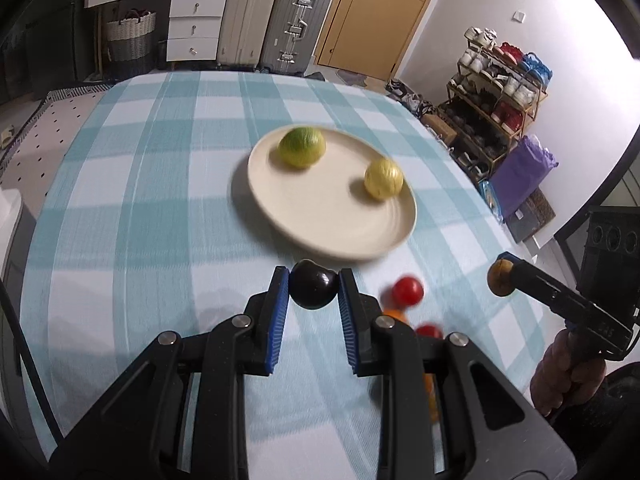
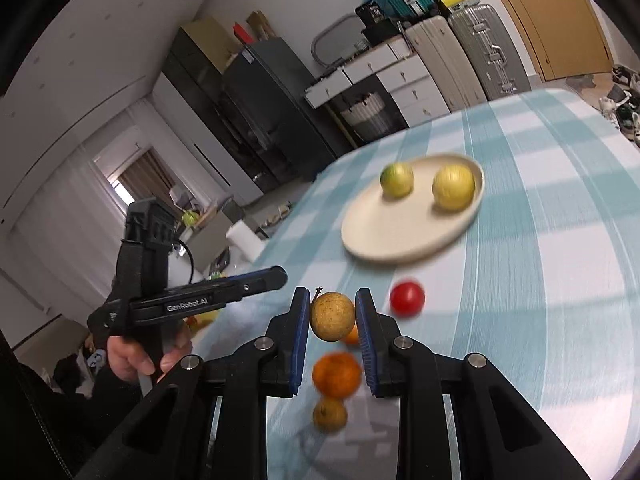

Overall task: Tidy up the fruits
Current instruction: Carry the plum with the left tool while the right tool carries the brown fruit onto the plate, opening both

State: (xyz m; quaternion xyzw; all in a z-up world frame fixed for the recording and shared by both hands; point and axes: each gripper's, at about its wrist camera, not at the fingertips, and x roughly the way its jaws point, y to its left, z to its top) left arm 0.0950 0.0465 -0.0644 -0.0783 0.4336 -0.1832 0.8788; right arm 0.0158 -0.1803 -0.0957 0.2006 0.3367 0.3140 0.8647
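Left gripper [image 1: 313, 286] found clamped on a dark plum [image 1: 313, 289], lower centre of frame, lifted clear of the checked cloth [image 1: 132, 184], likely for transfer. Right gripper [image 2: 333, 316] clamped on a tan speckled fruit [image 2: 333, 317], stem uppermost. Cream plate [image 1: 320, 224] beyond, mid-frame, holding green fruit [image 1: 302, 147] and yellow fruit [image 1: 383, 179], blurred. Red fruit [image 2: 407, 298] and orange [image 2: 337, 374] left loose on cloth.

right tool [image 2: 333, 316] clamps tan fruit [image 2: 332, 317] | plate [image 2: 384, 240] bears two yellow-green fruits | red fruit [image 2: 407, 298] on cloth
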